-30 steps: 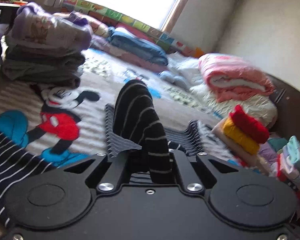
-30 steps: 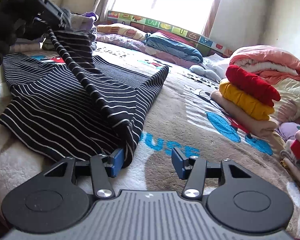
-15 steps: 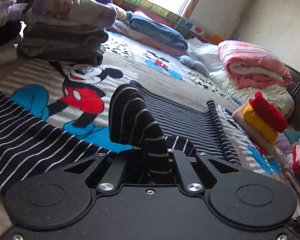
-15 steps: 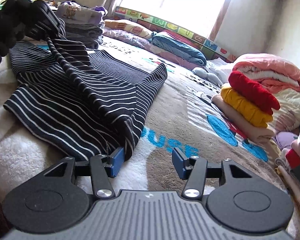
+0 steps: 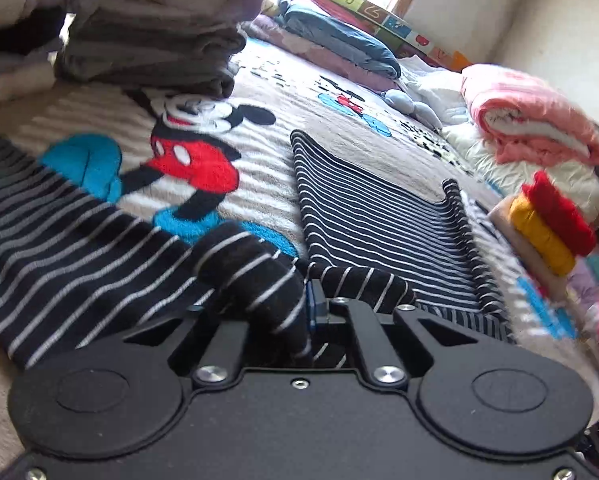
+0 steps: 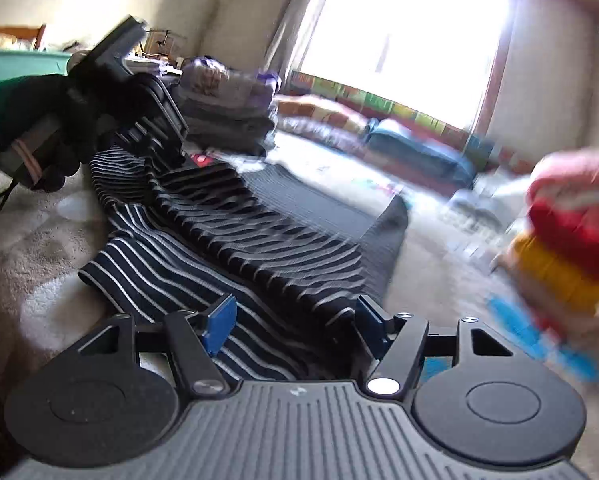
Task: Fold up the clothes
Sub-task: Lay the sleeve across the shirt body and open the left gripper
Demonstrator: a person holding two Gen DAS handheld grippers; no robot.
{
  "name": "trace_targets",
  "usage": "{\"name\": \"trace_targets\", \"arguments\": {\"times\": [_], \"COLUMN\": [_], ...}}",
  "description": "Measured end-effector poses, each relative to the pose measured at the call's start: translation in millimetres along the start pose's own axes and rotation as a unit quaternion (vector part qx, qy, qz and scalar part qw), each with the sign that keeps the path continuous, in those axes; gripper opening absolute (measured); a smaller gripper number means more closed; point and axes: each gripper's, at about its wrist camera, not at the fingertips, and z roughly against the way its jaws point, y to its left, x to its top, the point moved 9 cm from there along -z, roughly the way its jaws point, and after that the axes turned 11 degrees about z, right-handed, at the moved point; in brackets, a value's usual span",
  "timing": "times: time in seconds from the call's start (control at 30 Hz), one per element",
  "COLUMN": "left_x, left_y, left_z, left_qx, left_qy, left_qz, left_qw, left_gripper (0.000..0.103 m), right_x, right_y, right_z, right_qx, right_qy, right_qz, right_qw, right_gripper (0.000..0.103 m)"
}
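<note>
A black garment with thin white stripes (image 5: pixel 379 220) lies spread on the Mickey Mouse blanket (image 5: pixel 195 160). My left gripper (image 5: pixel 311 308) is shut on a bunched fold of it, low over the bed. In the right wrist view the same garment (image 6: pixel 259 248) stretches from the left gripper (image 6: pixel 155 120), held by a black-gloved hand at the upper left, down to my right gripper (image 6: pixel 295 320). The right gripper is open, its blue pads on either side of the garment's near edge. The view is blurred.
A stack of folded grey and purple blankets (image 5: pixel 151 40) stands at the back left. A pink quilt (image 5: pixel 531 120) and a red, yellow and beige folded pile (image 5: pixel 547 224) are at the right. Blue bedding (image 5: pixel 339 40) lies under the window.
My left gripper has come down toward the bed with the fold, so the garment lies flatter. My right gripper has moved left over the garment's edge, which now sits between its open jaws.
</note>
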Motion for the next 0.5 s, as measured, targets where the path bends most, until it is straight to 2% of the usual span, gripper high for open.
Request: {"name": "trace_targets", "arguments": {"times": [0.07, 0.13, 0.27, 0.4, 0.5], "left_x": [0.4, 3.8, 13.0, 16.9, 23.0], "left_y": [0.3, 2.0, 1.9, 1.6, 0.6], "left_z": [-0.3, 0.4, 5.4, 1.3, 1.7], "left_qx": [0.007, 0.013, 0.004, 0.016, 0.013], "left_qy": [-0.008, -0.022, -0.055, -0.071, -0.088], "left_qz": [-0.004, -0.005, -0.004, -0.017, -0.019], "left_qw": [0.9999, 0.9997, 0.9984, 0.9972, 0.9958], "left_gripper": [0.002, 0.001, 0.001, 0.001, 0.001], "right_x": [-1.7, 0.8, 12.0, 1.0, 18.3], "right_y": [5.2, 6.7, 1.3, 7.9, 9.3], "right_z": [1.3, 4.4, 17.4, 4.9, 22.7], "right_qx": [0.025, 0.031, 0.007, 0.049, 0.035], "right_qy": [-0.006, -0.014, -0.051, -0.019, -0.069], "right_qz": [-0.009, -0.005, -0.006, -0.026, -0.011], "right_qw": [1.0, 0.999, 0.999, 0.998, 0.997], "right_gripper": [0.068, 0.067, 0.067, 0.072, 0.069]}}
